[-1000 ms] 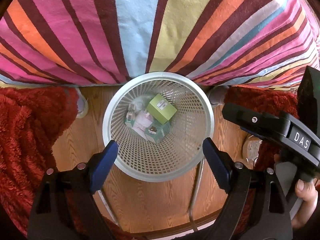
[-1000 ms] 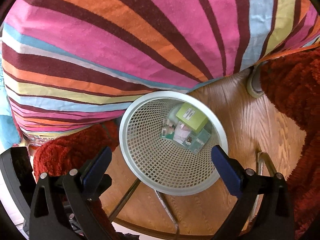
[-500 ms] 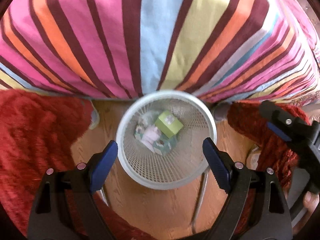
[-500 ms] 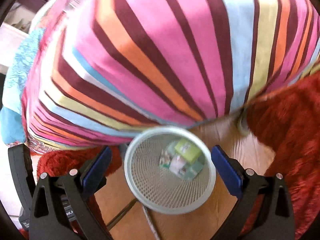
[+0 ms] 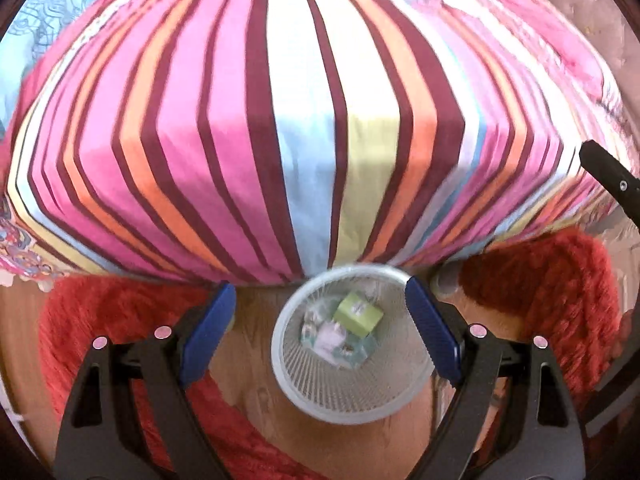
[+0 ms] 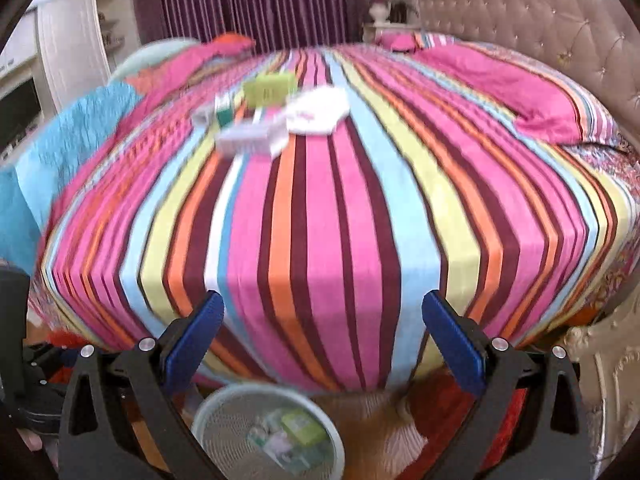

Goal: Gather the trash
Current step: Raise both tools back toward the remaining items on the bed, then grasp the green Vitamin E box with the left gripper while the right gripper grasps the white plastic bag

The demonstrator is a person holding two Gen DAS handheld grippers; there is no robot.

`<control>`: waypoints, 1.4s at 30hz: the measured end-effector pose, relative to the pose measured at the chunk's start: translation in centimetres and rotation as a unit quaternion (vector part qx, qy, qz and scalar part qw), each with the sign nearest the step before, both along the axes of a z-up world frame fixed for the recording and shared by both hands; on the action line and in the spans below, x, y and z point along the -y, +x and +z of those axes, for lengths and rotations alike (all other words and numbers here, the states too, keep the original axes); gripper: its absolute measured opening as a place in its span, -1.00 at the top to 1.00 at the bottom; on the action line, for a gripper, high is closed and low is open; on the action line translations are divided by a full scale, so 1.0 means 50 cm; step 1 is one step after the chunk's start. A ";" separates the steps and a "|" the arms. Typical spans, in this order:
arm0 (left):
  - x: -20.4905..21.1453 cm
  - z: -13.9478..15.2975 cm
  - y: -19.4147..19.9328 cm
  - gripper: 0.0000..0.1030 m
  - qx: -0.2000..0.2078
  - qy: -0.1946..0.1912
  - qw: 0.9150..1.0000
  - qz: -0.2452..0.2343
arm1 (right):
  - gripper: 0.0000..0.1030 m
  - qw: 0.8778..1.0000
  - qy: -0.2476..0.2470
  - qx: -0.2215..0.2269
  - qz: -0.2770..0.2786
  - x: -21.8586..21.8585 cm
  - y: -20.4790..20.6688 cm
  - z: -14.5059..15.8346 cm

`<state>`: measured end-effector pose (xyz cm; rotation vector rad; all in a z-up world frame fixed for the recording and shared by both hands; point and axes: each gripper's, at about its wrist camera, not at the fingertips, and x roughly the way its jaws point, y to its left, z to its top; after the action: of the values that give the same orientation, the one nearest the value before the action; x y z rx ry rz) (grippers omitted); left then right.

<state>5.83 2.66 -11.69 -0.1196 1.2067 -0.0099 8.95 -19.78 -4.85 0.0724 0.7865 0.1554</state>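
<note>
Both claws, left claw [image 5: 316,334] and right claw [image 6: 322,346], are held wide open and empty, now lifted away from the mesh wastebasket [image 5: 352,400]; more boxes [image 6: 270,88] are revealed waiting on the striped bed [image 6: 340,220].

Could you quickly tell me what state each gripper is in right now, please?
Left gripper: open, holding nothing, above the bin.
Right gripper: open, holding nothing, facing the bed.

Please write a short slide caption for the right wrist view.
Open right tool faces the striped bed, where boxes remain; the bin below holds trash.
</note>
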 end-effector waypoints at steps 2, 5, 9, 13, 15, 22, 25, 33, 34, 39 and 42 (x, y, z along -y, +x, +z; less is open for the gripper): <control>-0.010 0.023 0.017 -0.64 0.015 -0.013 1.000 0.007 | -0.85 1.000 0.000 0.014 -0.011 0.013 0.023 0.009; -0.032 0.069 0.057 -0.64 0.040 -0.022 0.999 0.022 | -0.85 0.999 0.005 0.027 -0.017 0.024 0.069 0.025; -0.061 0.123 0.124 -0.64 0.067 -0.042 0.996 0.047 | -0.85 0.999 0.031 0.039 -0.020 0.030 0.108 0.055; -0.077 0.138 0.178 -0.64 0.077 -0.051 0.993 0.069 | -0.85 0.998 0.041 0.053 -0.011 0.026 0.151 0.077; -0.073 0.137 0.197 -0.64 0.078 -0.044 0.994 0.068 | -0.85 0.998 0.040 0.056 -0.006 0.026 0.174 0.082; -0.084 0.154 0.290 -0.64 0.085 -0.064 0.992 0.072 | -0.85 0.998 0.050 0.028 0.010 0.016 0.248 0.073; -0.083 0.172 0.347 -0.64 0.088 -0.068 0.991 0.069 | -0.85 0.999 0.046 0.023 0.016 0.004 0.281 0.073; -0.078 0.182 0.492 -0.64 0.076 -0.098 0.989 0.084 | -0.85 0.999 0.029 -0.007 0.035 -0.029 0.377 0.053; -0.077 0.178 0.511 -0.64 0.071 -0.099 0.989 0.088 | -0.85 0.999 0.026 -0.011 0.037 -0.032 0.390 0.049; -0.063 0.155 0.589 -0.64 0.052 -0.084 0.990 0.096 | -0.85 0.999 0.033 -0.030 0.023 -0.028 0.439 0.034; -0.058 0.144 0.623 -0.64 0.044 -0.081 0.991 0.098 | -0.85 0.998 0.043 -0.039 0.016 -0.024 0.460 0.025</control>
<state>36.98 5.58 -4.51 -0.3768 1.1005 0.0589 31.94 -18.59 -3.60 0.1485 0.8590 0.2188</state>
